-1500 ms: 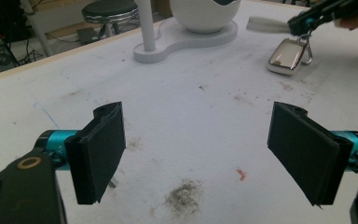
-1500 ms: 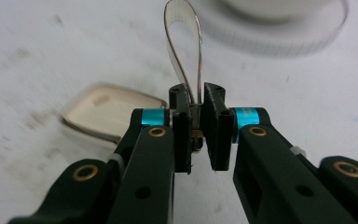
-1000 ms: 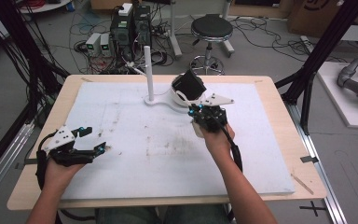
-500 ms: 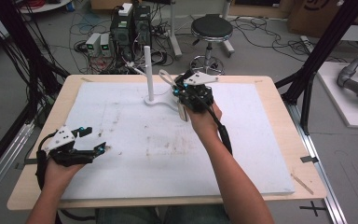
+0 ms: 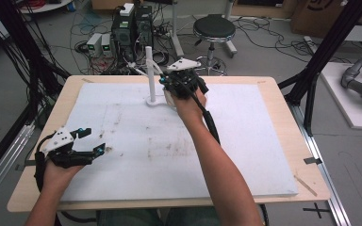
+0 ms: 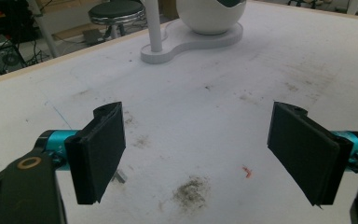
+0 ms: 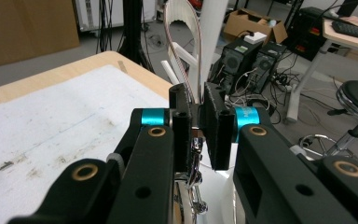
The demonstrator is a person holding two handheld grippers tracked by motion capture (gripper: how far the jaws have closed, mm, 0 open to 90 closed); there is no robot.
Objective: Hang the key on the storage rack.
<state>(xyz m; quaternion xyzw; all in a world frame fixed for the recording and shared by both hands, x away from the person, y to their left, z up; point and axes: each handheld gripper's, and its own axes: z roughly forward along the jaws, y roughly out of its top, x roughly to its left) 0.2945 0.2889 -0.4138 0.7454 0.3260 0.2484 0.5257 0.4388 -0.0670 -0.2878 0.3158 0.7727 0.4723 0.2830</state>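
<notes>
A white stand with an upright post (image 5: 149, 70) and a flat base (image 5: 155, 100) sits at the far middle of the white mat (image 5: 245, 141). My right gripper (image 5: 172, 80) hovers beside the post. In the right gripper view it (image 7: 196, 126) is shut on a thin white arched band (image 7: 182, 28), with the post (image 7: 214, 32) just behind. A round white body (image 6: 209, 16) rests on the stand's base (image 6: 177, 44). My left gripper (image 5: 92, 141) is low over the mat's near-left part, open, with nothing between its jaws (image 6: 198, 149).
The mat covers a wooden table (image 5: 287, 101) and carries dark smudges (image 6: 191, 189) near the left gripper. Beyond the far edge are a black stool (image 5: 214, 28), computer cases (image 5: 132, 28) and floor cables. Black frame legs (image 5: 311, 80) flank the table.
My right gripper has moved away from me and leftward, from right of the stand up to the post, carrying what it holds. The left gripper has stayed put and open.
</notes>
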